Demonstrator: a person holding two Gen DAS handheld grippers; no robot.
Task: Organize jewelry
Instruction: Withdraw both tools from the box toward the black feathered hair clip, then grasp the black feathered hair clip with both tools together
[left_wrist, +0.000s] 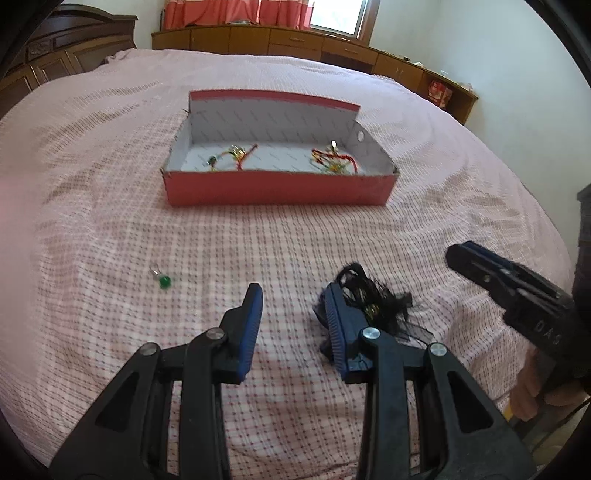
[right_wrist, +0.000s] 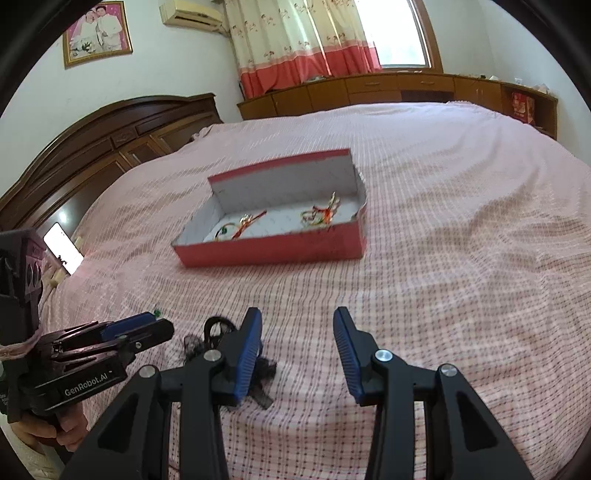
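- The black lace-and-cord jewelry piece (left_wrist: 373, 306) lies crumpled on the pink checked bedspread (left_wrist: 295, 240), at about 5 o'clock from the box; in the right wrist view it (right_wrist: 218, 332) sits at 8 o'clock, partly hidden.
- The left gripper (left_wrist: 293, 295) stands with its blue pads apart and nothing between them; its right-hand pad is just beside the black piece, though contact cannot be judged.
- The right gripper (right_wrist: 297, 317) is also parted, bare bedspread between its pads, and its left-hand finger overlaps the black piece in that view. In the left wrist view it (left_wrist: 465, 258) comes in at 3 o'clock, held by a hand (left_wrist: 532, 391).
- A small green bead earring with a metal hook (left_wrist: 162, 279) lies alone on the bedspread, at 9 o'clock from the left gripper.
- The open red cardboard box with a white printed lining (left_wrist: 277, 192) rests further up the bed at 12 o'clock, holding a red-and-gold corded bracelet (left_wrist: 232, 157) at its left end and a tangle of red, yellow and green cords (left_wrist: 334, 160) at its right end.
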